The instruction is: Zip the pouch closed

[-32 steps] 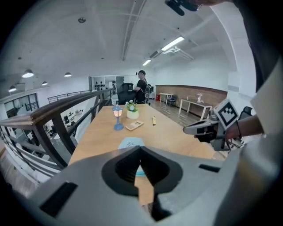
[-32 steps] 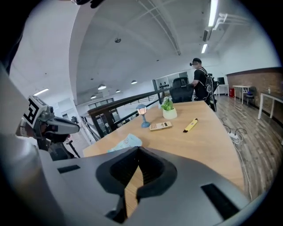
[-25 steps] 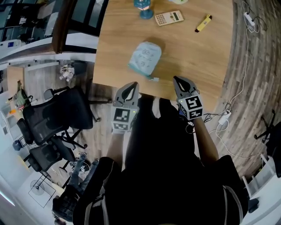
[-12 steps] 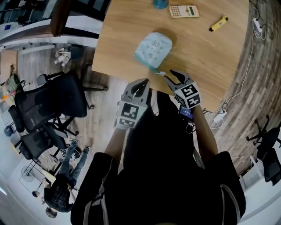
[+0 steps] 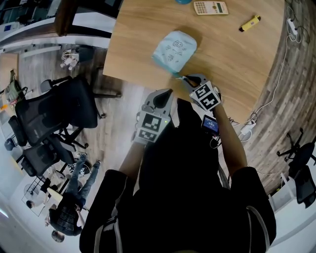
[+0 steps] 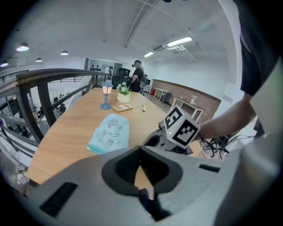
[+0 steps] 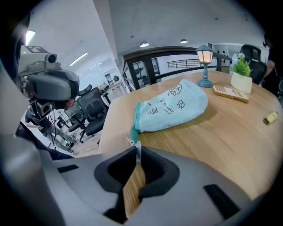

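Right gripper view — right tool [image 7: 139, 155] closing on zipper pull [image 7: 137, 148] of pouch [image 7: 174, 107].

Bare tabletop [image 5: 232, 59] right of pouch [image 5: 174, 48], calculator [image 5: 211, 7], highlighter [image 5: 249, 22] at far edge

Person: black short-sleeved top [image 5: 182, 197] with pale grey stripes. Left gripper [image 5: 167, 94] and right gripper [image 5: 186, 79]: grey moulded shells, black ribbed pads [image 6: 126, 167]. Each carries a white cube [image 5: 205, 96] with black square markers.
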